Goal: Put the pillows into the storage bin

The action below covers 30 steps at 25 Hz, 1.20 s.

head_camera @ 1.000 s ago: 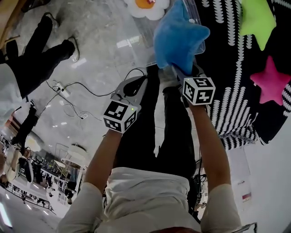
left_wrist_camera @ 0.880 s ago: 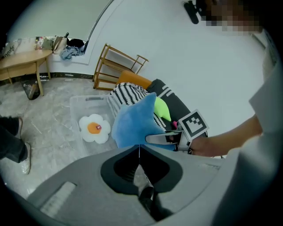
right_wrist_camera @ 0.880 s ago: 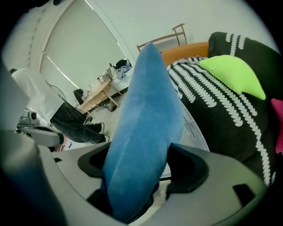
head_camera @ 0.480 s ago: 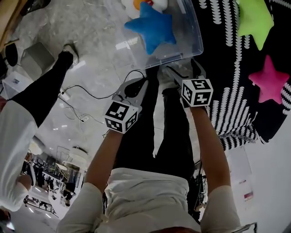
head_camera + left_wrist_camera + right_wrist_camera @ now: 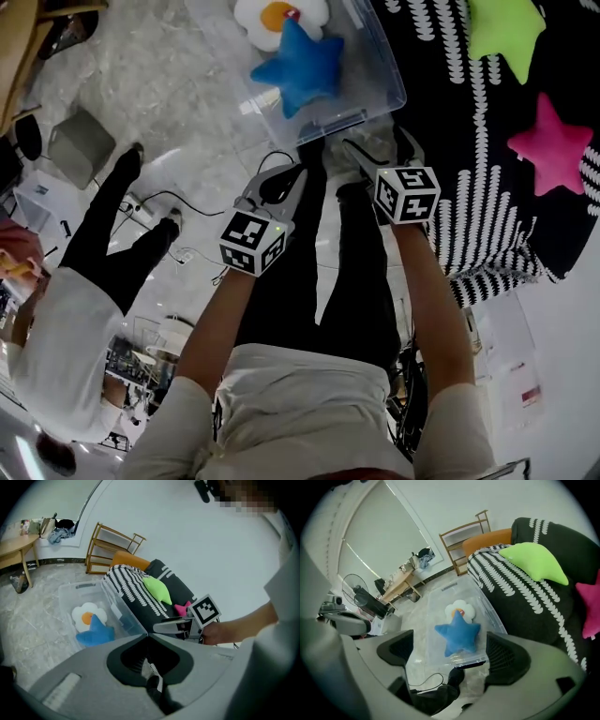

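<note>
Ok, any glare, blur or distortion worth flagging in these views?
Head view: sharp, with glare on the glossy floor and clear bin. Left gripper view: fisheye bending, dark corners, a mosaic patch top right. Right gripper view: same fisheye; the blue star is sharp.

The marble floor (image 5: 169, 94) carries a clear storage bin (image 5: 370, 89).

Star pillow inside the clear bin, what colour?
Blue. The star pillow shows best in the right gripper view.
</note>
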Available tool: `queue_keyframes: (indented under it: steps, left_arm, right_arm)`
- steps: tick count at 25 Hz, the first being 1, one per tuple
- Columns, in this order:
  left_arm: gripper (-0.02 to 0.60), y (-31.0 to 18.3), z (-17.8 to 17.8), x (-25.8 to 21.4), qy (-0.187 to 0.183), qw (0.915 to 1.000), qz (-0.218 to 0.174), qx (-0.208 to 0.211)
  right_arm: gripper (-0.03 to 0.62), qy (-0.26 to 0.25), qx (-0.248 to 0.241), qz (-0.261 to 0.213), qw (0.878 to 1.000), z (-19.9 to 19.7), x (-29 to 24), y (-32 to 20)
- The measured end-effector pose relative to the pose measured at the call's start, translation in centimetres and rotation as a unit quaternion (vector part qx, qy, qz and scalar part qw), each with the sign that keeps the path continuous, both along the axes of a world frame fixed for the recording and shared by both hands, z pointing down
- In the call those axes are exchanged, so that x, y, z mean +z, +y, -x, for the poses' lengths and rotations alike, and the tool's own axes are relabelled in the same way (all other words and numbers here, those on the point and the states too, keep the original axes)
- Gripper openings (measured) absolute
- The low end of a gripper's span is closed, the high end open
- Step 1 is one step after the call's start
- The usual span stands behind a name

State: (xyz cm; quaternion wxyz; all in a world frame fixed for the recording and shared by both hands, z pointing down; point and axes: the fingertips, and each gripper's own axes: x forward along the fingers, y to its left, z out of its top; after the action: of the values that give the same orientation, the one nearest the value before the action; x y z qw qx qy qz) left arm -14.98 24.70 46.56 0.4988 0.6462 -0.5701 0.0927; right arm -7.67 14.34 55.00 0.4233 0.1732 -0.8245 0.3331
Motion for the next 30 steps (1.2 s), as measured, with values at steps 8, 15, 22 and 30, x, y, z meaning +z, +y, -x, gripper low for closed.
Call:
queue_keyframes:
  steps: [8,15,22,30]
  left_arm:
    - [0.018,-1.7,-0.2,-0.4,-0.003,0.9994,-0.006,0.033]
    - [0.018,-4.0,-0.7,-0.9,-0.01,0.9981,-0.009,0.061]
    - [0.018,-5.9,-4.8,-0.7,-0.014,0.9959,-0.004,0.089]
    - [0.018,-9.1,-10.2,-1.0,-0.009,0.9954,-0.002,0.095]
  right_arm:
    - [0.471,0.004,0.041,0.002,0.999,-1.6,-1.0,-1.0]
    - [0.471,-0.001,0.078,-0.009,0.997,-3.7,-2.4,-3.3]
    - [0.471,-0.012,0.108,-0.019,0.994,-8.6,-3.1,-5.9]
    - [0.471,0.006,0.119,-0.014,0.993,-15.2,-2.2,-8.4]
